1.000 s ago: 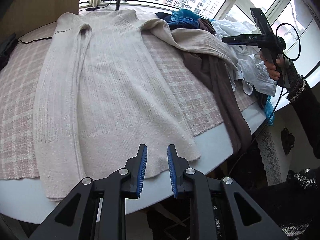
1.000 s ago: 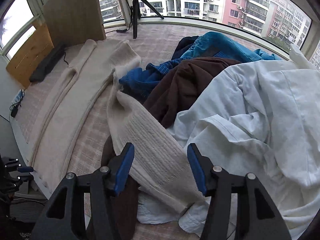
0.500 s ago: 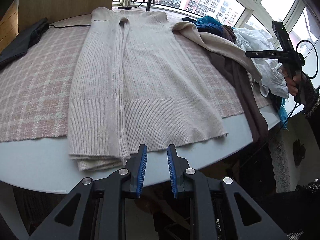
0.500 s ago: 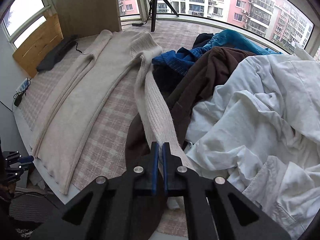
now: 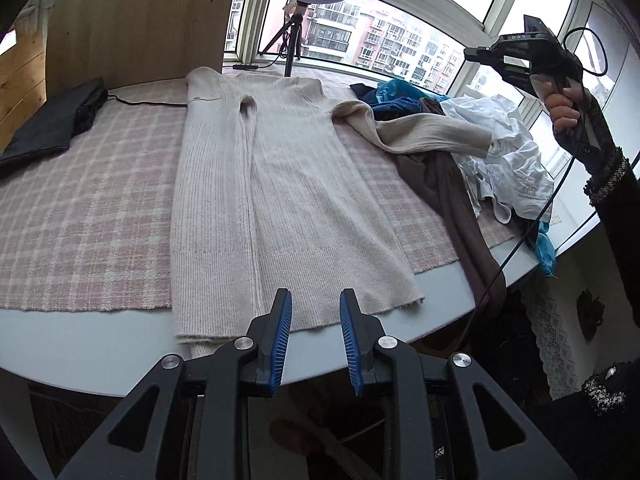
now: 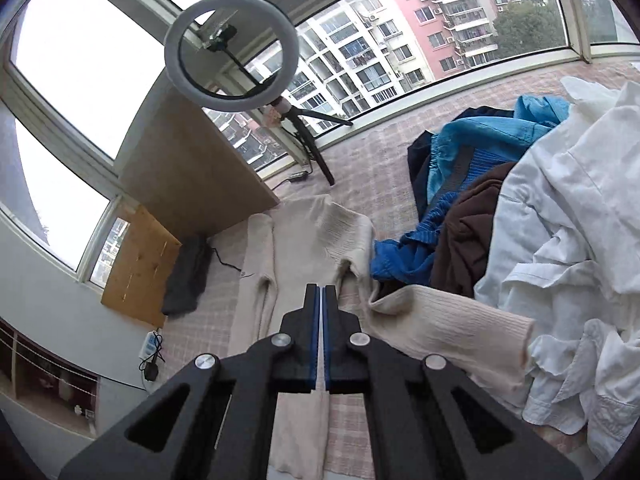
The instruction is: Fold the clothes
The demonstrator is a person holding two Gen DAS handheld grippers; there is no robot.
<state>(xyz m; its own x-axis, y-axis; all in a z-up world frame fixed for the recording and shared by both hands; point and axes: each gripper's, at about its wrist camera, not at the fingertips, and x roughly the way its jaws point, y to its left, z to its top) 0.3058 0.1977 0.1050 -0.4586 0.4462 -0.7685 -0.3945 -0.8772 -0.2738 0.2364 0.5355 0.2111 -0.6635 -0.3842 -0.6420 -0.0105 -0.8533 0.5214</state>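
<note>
left tongs spread above the sweater hem on the counter; right tongs pressed together, empty, raised.

Daylight from windows behind the bench, soft, no hard shadows. Sky panes blown out white. Ring light looks unlit. Strong fisheye bend + dark vignette at corners. Pics sharp, no motion blur.
</note>
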